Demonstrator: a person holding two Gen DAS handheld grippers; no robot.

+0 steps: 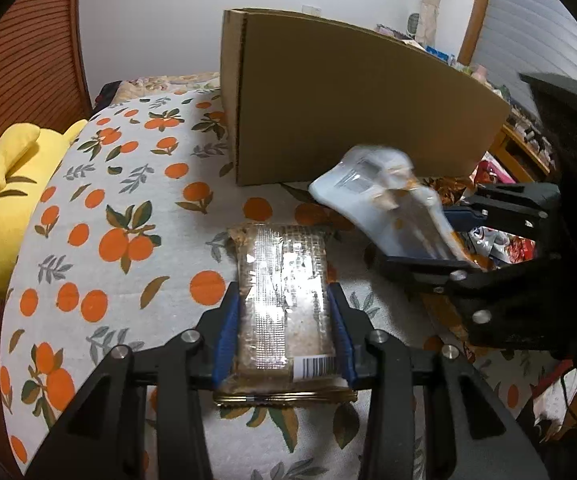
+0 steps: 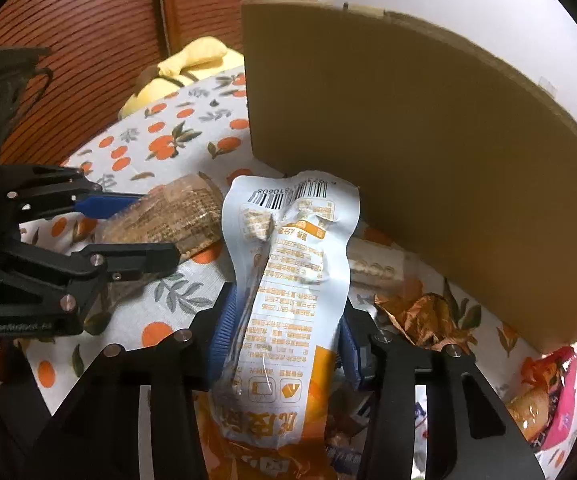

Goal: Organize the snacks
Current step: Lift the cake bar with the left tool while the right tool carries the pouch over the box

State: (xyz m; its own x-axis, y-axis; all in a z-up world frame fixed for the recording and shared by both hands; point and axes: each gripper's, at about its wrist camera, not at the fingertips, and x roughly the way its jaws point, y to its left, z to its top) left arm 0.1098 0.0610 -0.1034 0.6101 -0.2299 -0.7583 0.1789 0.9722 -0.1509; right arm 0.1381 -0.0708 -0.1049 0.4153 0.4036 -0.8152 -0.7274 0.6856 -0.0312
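The left tool [image 1: 284,320] is clamping a clear-wrapped snack bar [image 1: 282,300]; the right tool [image 2: 284,344] is clamping a white-and-orange snack pouch [image 2: 284,300]. Both are hovering above the orange-print surface [image 1: 120,216], before the cardboard box [image 1: 348,112]. Several loose snacks [image 2: 428,316] are lying beside it, awaiting sorting.

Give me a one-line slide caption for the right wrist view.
Right gripper holds a white snack pouch before a cardboard box; left gripper grips a brown packet.
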